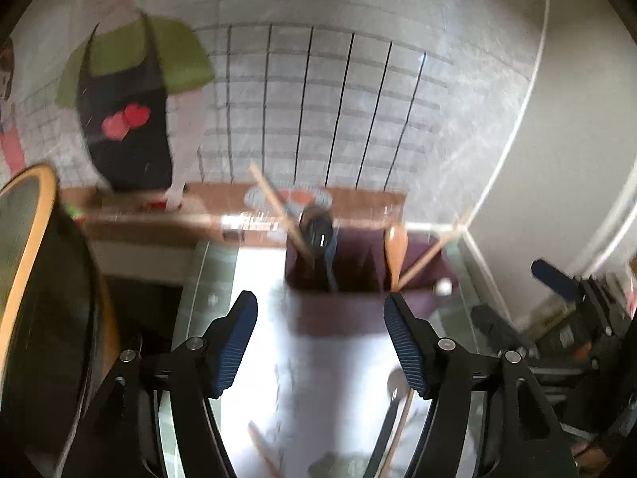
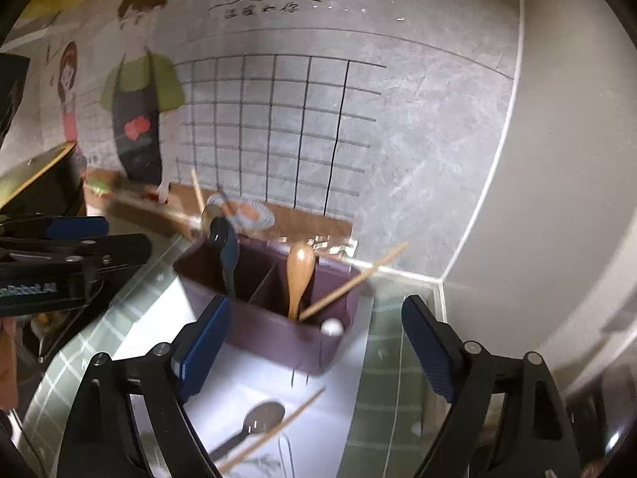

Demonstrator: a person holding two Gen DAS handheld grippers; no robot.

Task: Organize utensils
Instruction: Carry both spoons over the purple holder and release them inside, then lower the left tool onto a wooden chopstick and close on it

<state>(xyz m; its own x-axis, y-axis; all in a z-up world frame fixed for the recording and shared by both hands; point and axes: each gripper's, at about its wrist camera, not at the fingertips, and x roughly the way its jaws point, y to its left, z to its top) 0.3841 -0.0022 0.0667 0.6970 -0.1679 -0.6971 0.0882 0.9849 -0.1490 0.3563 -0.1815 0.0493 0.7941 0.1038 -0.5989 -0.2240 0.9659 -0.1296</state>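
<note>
Purple utensil holder [image 2: 278, 330] stands centre frame, divided; black spoon [image 2: 225, 255] in its left compartment, wooden spoon [image 2: 299, 275] and chopstick [image 2: 350, 283] in the right. Grey spoon [image 2: 254, 422] lies on the table [image 2: 382, 418], lower centre. Right gripper [image 2: 314, 350] spread, empty, just before the holder. Left gripper [image 1: 318, 342] likewise spread, empty.
</note>
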